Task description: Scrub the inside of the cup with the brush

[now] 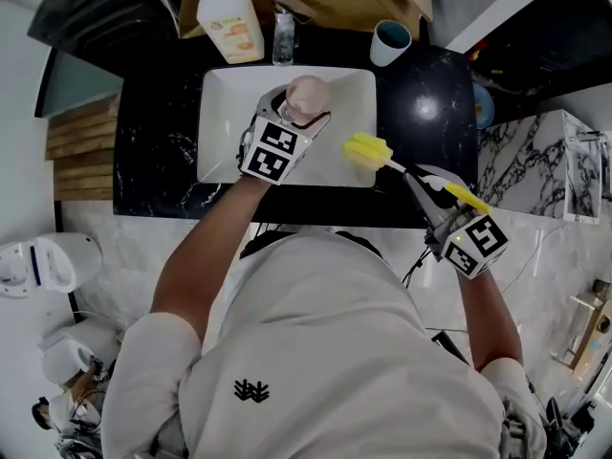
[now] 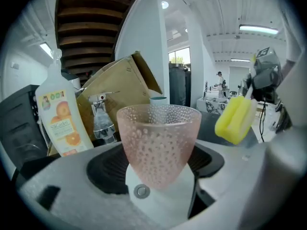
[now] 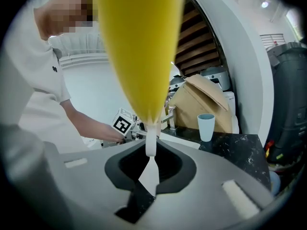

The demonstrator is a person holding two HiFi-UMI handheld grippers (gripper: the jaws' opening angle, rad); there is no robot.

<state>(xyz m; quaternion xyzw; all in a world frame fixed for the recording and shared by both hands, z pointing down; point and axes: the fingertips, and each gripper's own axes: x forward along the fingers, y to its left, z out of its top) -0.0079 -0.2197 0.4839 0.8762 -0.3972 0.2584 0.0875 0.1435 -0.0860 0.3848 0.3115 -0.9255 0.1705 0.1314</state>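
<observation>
The left claw (image 1: 296, 113) was clamped wide on the pink cup (image 2: 158, 143), held over the white sink (image 1: 222, 113) near its back edge. The right claw (image 1: 435, 194) was shut on the handle of the brush (image 1: 368, 151), whose sponge hung just right of the cup. The step probably called for holding the cup steady and feeding the sponge straight into its mouth.

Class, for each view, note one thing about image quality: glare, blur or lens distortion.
Head view: a bright glare spot on the black countertop. Left gripper view: fisheye bending and dark corners; the cup is sharp, the brush head softer. Right gripper view: the yellow brush handle, close to the lens, is blurred.
</observation>
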